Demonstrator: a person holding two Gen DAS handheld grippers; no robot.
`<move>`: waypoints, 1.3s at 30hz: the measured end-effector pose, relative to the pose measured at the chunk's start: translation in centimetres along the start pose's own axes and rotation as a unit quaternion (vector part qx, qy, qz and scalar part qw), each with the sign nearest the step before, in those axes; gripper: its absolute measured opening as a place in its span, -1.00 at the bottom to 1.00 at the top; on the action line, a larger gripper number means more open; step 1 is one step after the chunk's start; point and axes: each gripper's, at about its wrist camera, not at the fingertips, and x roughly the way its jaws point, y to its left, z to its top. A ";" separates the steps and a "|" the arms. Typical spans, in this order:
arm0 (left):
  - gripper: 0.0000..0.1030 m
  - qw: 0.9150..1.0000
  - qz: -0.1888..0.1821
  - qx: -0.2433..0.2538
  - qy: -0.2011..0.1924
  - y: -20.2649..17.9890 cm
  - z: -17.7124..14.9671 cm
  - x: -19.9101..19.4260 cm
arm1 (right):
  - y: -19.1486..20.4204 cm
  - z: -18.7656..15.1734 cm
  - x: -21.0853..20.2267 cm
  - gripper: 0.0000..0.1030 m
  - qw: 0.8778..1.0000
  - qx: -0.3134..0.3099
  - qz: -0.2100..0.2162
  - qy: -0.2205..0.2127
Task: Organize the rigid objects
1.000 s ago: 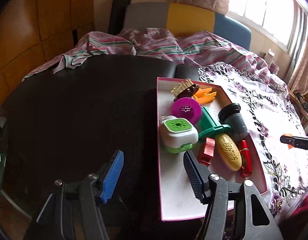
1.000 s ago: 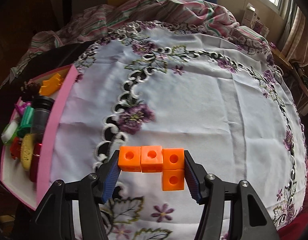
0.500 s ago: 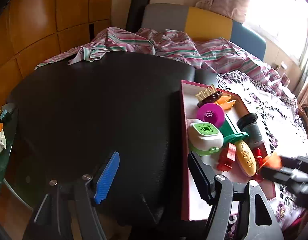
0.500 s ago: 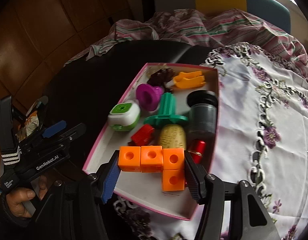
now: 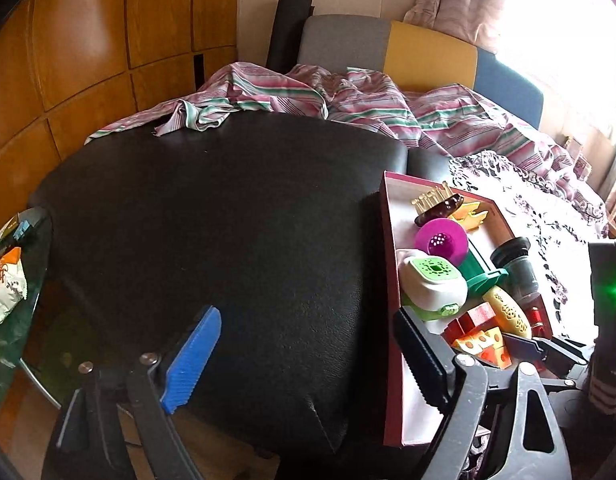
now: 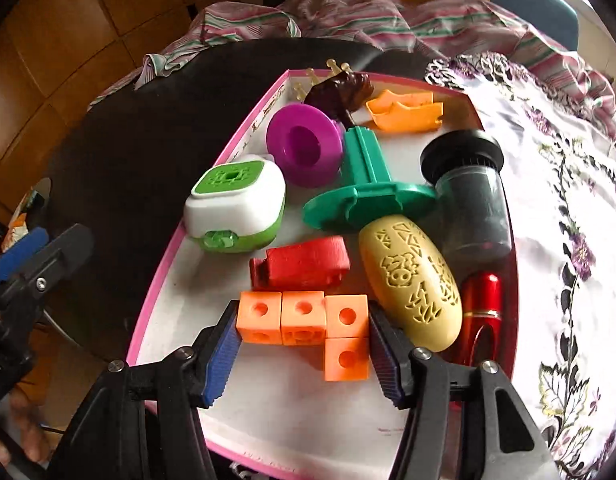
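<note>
My right gripper [image 6: 303,344] is shut on an L-shaped piece of orange linked cubes [image 6: 308,318], held low over the near end of the pink-rimmed white tray [image 6: 155,280]. The cubes also show in the left wrist view [image 5: 482,344], pinched by the right gripper over the tray [image 5: 392,300]. The tray holds a red block [image 6: 303,264], a yellow patterned oval [image 6: 412,280], a green-and-white box [image 6: 235,204], a purple funnel [image 6: 303,148] and several more toys. My left gripper [image 5: 308,356] is open and empty above the black table [image 5: 227,220], left of the tray.
A dark jar [image 6: 472,196], a red tube [image 6: 480,304], a green stand [image 6: 368,196], an orange crown [image 6: 404,112] and a brown comb [image 6: 340,88] fill the tray's far part. A floral tablecloth [image 6: 568,220] lies to its right. Striped cloth [image 5: 348,100] is piled behind.
My right gripper carried the orange cubes from over the floral cloth leftward to the tray and lower into its near end. The left gripper drifted slightly left, still open.
</note>
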 end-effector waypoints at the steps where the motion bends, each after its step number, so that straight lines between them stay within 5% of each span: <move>1: 0.84 1.000 0.003 0.000 -0.002 0.0 0.1 -0.1 | 0.0 -0.1 0.0 0.17 1.000 0.000 0.000 -0.001; 13: 0.99 0.999 0.030 0.006 -0.013 -0.6 0.3 -0.9 | -0.6 -1.6 -3.4 0.35 0.997 -0.018 0.037 -0.062; 22: 0.99 1.000 0.014 0.001 -0.028 -1.5 0.1 -2.7 | -1.7 -1.7 -6.6 0.35 0.990 0.034 -0.030 -0.135; 39: 0.99 0.998 0.013 0.017 -0.054 -3.5 -0.5 -4.6 | -3.6 -2.0 -7.9 0.35 0.983 0.052 -0.071 -0.159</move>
